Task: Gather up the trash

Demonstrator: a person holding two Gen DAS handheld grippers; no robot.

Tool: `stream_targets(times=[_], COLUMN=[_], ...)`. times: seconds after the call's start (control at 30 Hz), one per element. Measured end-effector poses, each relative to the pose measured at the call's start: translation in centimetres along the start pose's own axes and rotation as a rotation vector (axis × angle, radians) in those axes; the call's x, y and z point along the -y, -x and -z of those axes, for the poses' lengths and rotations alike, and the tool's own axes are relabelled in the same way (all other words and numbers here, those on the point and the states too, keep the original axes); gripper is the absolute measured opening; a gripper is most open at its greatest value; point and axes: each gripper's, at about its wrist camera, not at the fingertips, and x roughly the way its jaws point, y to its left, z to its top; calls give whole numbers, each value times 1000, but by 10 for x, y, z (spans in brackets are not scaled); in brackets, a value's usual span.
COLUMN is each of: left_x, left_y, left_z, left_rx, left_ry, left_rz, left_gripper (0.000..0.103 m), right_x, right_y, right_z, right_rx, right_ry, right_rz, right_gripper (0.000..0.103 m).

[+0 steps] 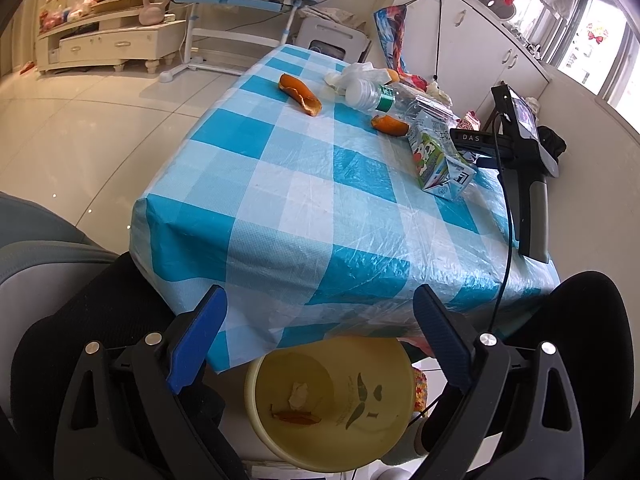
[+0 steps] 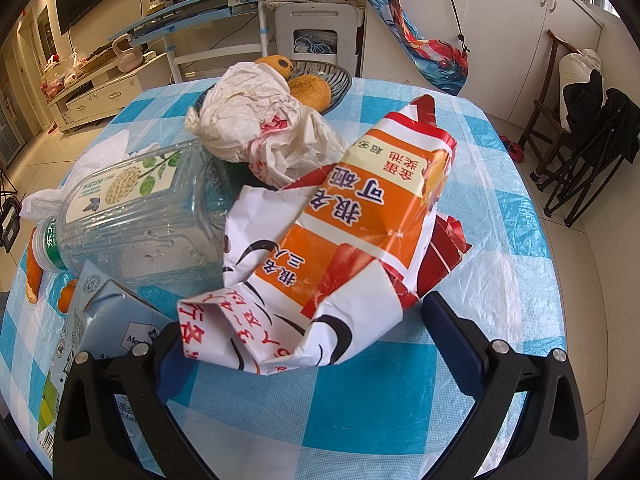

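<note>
My left gripper (image 1: 320,340) is open and empty, above the near edge of the blue checked table (image 1: 280,184). Below it sits a yellow bin (image 1: 332,404) holding a peel and a paper scrap. On the table lie orange peels (image 1: 300,94), a plastic bottle (image 1: 376,96) and a milk carton (image 1: 436,156). My right gripper (image 2: 304,344) is open around the near end of a crumpled orange and white snack wrapper (image 2: 344,240). Its left finger is hidden behind the wrapper. The bottle (image 2: 136,220), a crumpled paper bag (image 2: 260,128) and the milk carton (image 2: 100,332) lie beside the wrapper.
A dark plate of fruit (image 2: 316,80) stands at the table's far side. The right gripper's body (image 1: 524,152) hangs over the table's right edge. A black chair (image 1: 80,320) is near the table. A folding chair (image 2: 580,128) stands right.
</note>
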Motion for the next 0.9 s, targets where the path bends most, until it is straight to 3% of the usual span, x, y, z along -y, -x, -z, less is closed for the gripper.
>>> stream_targets(times=[0.9], left_x=[0], left_y=[-2], left_z=[2], left_rx=[-17], left_ry=[9], left_rz=[17], left_gripper=[91], right_x=[-1], right_y=[0], right_z=[1], right_rx=[0], right_ry=[0], right_rz=[0], right_gripper=[97])
